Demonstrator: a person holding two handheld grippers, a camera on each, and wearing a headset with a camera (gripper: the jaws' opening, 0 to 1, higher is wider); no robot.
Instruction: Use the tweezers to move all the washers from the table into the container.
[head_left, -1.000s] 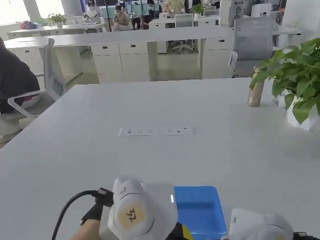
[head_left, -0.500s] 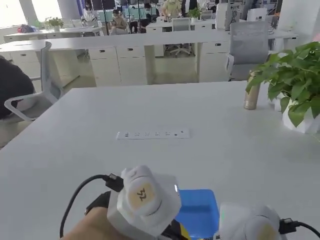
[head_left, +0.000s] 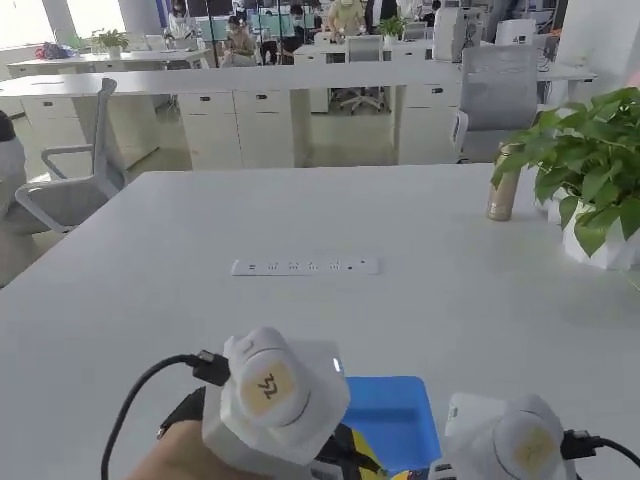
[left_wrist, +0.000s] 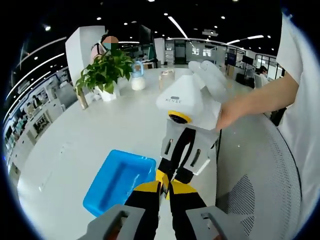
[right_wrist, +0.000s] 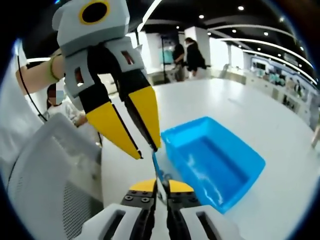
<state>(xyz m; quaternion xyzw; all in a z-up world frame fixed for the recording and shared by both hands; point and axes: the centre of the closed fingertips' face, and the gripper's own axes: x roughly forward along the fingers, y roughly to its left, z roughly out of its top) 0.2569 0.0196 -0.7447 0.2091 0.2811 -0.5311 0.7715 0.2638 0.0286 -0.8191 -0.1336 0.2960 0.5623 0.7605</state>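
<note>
My right gripper (right_wrist: 160, 189) is shut on thin pale-blue tweezers (right_wrist: 156, 167) that stick up from its yellow tips. My left gripper (right_wrist: 147, 151) comes in from the upper left with its yellow fingers a little apart; one tip touches the tweezers' top. The empty blue container (right_wrist: 215, 165) lies just beyond them. In the left gripper view my own jaws (left_wrist: 165, 186) meet the right gripper (left_wrist: 167, 172) tip to tip beside the container (left_wrist: 120, 180). In the head view both white gripper bodies sit at the table's near edge, the left (head_left: 270, 400) and the right (head_left: 510, 445), with the container (head_left: 400, 410) between.
A white power strip (head_left: 305, 266) lies mid-table. A potted plant (head_left: 590, 170) and a slim bottle (head_left: 500, 190) stand at the far right. An office chair (head_left: 70, 195) stands at the far left corner. A mesh chair back (left_wrist: 260, 200) is close behind the grippers.
The head camera has shifted a little. The right gripper's body has risen further into the head view, and the left gripper has stayed by the container's near-left corner.
</note>
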